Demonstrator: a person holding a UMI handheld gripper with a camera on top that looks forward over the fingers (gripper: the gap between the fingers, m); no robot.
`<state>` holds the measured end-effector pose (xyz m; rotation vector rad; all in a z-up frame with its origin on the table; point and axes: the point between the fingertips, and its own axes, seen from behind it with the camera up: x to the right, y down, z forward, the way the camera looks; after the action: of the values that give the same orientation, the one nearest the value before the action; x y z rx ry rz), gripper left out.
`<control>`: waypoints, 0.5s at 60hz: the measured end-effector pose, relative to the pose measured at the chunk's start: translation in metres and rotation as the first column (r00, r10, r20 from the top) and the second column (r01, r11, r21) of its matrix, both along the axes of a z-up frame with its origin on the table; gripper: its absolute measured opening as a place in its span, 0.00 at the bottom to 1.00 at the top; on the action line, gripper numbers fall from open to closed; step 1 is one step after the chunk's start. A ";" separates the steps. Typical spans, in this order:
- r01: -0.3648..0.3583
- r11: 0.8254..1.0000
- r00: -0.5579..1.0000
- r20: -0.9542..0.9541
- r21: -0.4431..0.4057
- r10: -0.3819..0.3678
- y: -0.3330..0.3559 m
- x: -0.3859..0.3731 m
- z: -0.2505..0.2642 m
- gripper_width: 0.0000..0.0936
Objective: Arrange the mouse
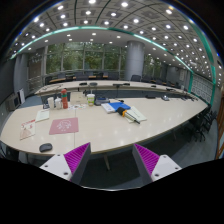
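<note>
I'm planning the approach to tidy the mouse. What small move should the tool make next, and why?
Probably swing toward the small dark oval mouse and descend. The tool hangs open above the near edge of the long pale wooden table, holding nothing, and the mouse lies off to one side beside its finger, near the pink rectangular mat, not between the fingers.

Table (110,125): smooth, pale laminate-like top with a soft sheen under the ceiling lights. Mouse (45,147): dark, seemingly plastic, dull. Mat (64,126): pinkish-red, matt, cloth-like. Papers (40,116): white, flat, matt. Folder (119,105): blue, smooth. Gripper (112,160): fingers set apart, pads (76,157) magenta, ribbed and matt, mounted on white plastic-looking bodies. Pillar (134,60): grey, smooth, faintly glossy. Ceiling (110,15): dark, matt.
</note>
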<state>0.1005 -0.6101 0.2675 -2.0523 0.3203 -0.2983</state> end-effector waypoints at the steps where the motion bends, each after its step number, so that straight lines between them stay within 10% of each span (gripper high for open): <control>1: 0.001 1.000 1.000 -0.002 -0.004 -0.001 0.000 -0.009 0.000 0.92; 30: -0.222 0.972 0.974 -0.070 -0.080 0.217 0.056 -0.173 -0.128 0.91</control>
<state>-0.0727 -0.5545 0.1395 -2.1636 0.1163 -0.1157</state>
